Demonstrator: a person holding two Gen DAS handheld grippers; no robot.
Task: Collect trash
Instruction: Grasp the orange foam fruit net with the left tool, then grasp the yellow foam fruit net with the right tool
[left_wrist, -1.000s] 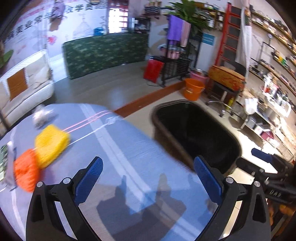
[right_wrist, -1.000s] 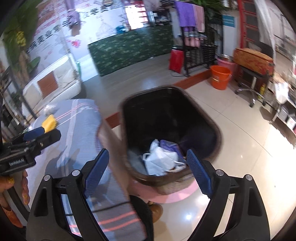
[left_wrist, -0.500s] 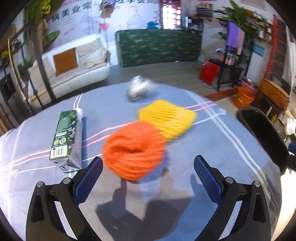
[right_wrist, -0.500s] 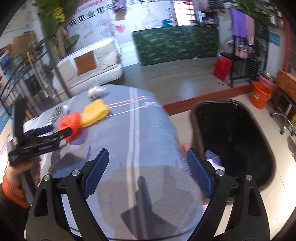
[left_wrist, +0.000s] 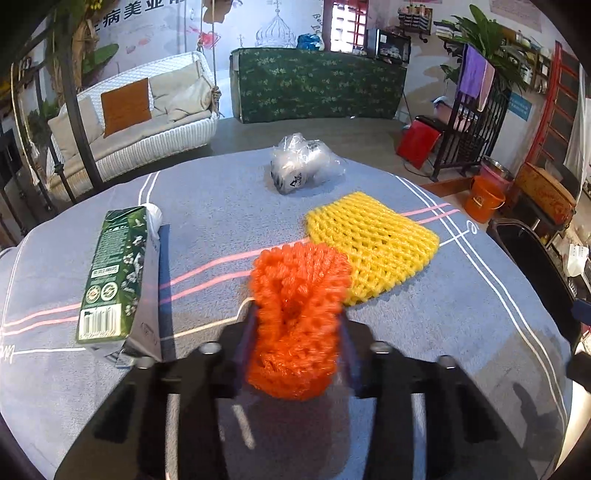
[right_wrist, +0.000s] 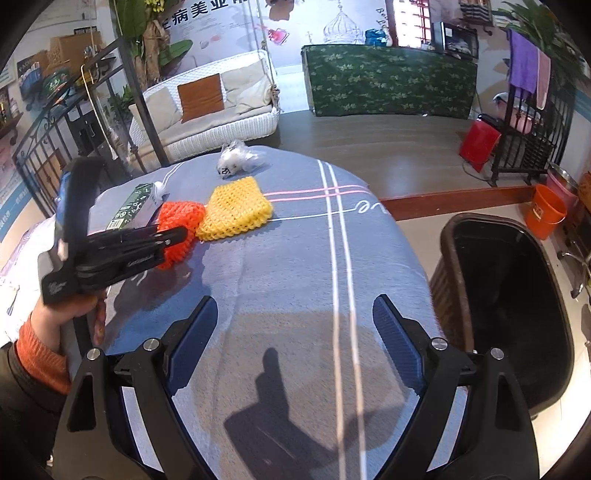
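An orange foam net (left_wrist: 295, 280) lies on the blue tablecloth (left_wrist: 443, 350), and my left gripper (left_wrist: 297, 317) is closing its jaws on it, the pads squeezing its sides. Touching it behind is a yellow foam net (left_wrist: 373, 243). A green carton (left_wrist: 114, 273) lies to the left and a crumpled clear plastic bag (left_wrist: 299, 166) at the far edge. In the right wrist view the left gripper (right_wrist: 173, 236), held by a hand (right_wrist: 62, 310), sits on the orange net (right_wrist: 181, 218). My right gripper (right_wrist: 295, 302) hangs open over bare cloth, holding nothing.
A dark trash bin (right_wrist: 509, 302) stands on the floor off the table's right edge. An orange bucket (right_wrist: 546, 214) and a red bag (right_wrist: 480, 144) are beyond it. A white sofa (right_wrist: 221, 114) lies behind the table.
My left gripper swung from the bin side to the orange net, moved onto it and closed its jaws around it. My right gripper swung left from above the bin to over the table.
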